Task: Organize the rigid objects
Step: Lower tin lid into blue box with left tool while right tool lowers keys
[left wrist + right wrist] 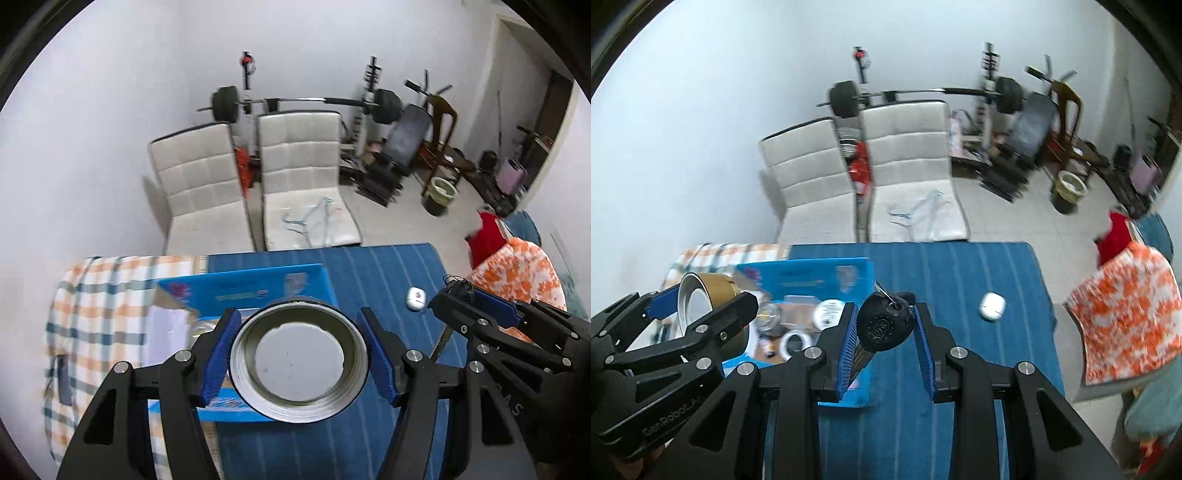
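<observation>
My left gripper [298,315] is shut on a round metal lid [299,362], its hollow side facing the camera and a blue pad on each side of the rim. From the right wrist view the lid [709,291] shows a gold outer band, with the left gripper [705,301] around it. My right gripper [886,308] is shut on a black key fob [882,326] with a wire ring at its top. Both hang above the blue-clothed table [960,277]. In the left wrist view the right gripper [448,295] is at the right.
An open blue box [812,277] below the grippers holds tape rolls and a glass jar. A white earbud case [991,308] lies on the cloth to the right. Two white chairs [295,166] stand behind the table, gym gear beyond. An orange-patterned cloth [1126,314] is at the right.
</observation>
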### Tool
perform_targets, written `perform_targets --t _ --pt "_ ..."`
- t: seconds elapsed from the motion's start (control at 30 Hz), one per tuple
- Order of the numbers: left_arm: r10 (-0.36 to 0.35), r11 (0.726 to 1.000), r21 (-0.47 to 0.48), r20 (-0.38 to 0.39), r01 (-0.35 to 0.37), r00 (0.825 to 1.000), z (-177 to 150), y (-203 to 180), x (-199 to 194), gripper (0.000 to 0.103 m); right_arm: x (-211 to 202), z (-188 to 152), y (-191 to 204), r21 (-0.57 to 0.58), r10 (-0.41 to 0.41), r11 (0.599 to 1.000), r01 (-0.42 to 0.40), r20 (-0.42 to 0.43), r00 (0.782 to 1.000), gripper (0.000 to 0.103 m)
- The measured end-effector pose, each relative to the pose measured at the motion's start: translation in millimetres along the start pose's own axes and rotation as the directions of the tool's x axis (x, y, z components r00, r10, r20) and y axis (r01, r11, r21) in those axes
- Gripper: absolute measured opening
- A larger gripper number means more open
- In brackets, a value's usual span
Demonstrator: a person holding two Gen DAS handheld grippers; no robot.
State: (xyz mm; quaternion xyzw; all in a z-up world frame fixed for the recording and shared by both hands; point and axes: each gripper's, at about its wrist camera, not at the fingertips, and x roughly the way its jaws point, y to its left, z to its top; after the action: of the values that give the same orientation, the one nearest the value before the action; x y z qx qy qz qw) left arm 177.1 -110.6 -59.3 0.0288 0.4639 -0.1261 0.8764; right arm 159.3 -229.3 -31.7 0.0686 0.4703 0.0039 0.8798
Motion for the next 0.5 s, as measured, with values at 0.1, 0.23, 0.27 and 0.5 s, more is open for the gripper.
perform_targets --t 0.1,0.23,0.27,0.5 --pt "0.026 0.999 -0.031 0.005 -0.025 1.0 -7 22 -8 0.062 -2 0 30 -0.036 0.031 0.999 -0.031 -0.003 1.0 0.032" --pt "0.042 0.996 -0.073 -0.009 -0.043 0.999 -15 53 -11 0.062 6 -5 65 -0.064 0.069 0.995 -0.071 -0.038 0.997 0.032" --pt "0.04 0.996 -0.084 -0.021 -0.042 0.999 -18 63 -8 0.062 8 -7 70 -0.065 0.073 0.995 -0.076 -0.046 0.996 0.032" --pt "-0.051 0.987 -0.156 -0.142 0.028 0.989 -35 108 42 0.062 83 -35 80 -0.008 0.14 0.989 -0.144 -0.2 0.97 0.032"
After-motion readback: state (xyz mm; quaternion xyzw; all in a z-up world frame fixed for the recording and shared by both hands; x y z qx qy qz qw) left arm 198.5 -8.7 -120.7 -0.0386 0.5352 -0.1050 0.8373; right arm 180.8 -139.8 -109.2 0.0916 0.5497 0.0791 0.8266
